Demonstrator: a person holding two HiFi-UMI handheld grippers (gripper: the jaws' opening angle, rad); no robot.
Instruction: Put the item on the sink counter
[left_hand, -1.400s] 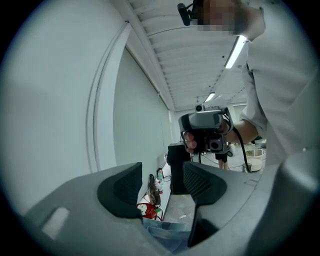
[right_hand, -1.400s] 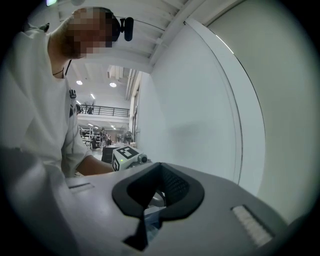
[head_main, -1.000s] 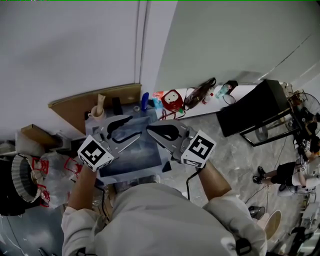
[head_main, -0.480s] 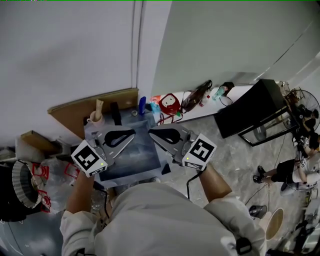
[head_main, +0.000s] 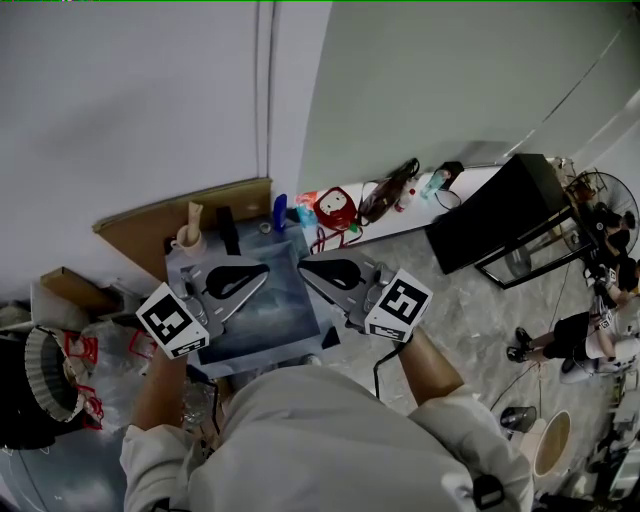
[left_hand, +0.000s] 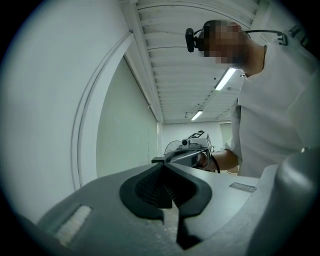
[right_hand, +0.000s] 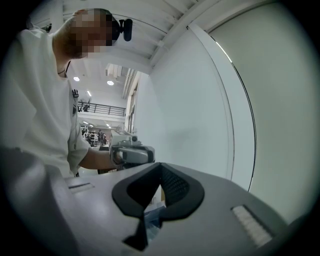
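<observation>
In the head view both grippers hang side by side over a grey sink basin (head_main: 262, 318). My left gripper (head_main: 265, 273) is shut, its jaws pressed together with nothing between them. My right gripper (head_main: 301, 263) is also shut and empty. The left gripper view looks upward along the closed left gripper (left_hand: 162, 165) at the ceiling and the right gripper (left_hand: 192, 149) beyond. The right gripper view shows the closed right gripper (right_hand: 160, 165) with the left gripper (right_hand: 131, 154) behind it. On the counter's back edge stand a blue bottle (head_main: 279, 212), a pale cup (head_main: 189, 238) and a black item (head_main: 229, 231).
A brown board (head_main: 150, 216) leans by the white wall behind the sink. A red bag (head_main: 334, 208) and bottles lie on the floor to the right, next to a black cabinet (head_main: 495, 215). Bags and a box (head_main: 62, 288) crowd the left.
The left gripper's jaws, spread wide a second ago, have closed on nothing. The left gripper has also drifted slightly left and down. The right gripper has hardly moved.
</observation>
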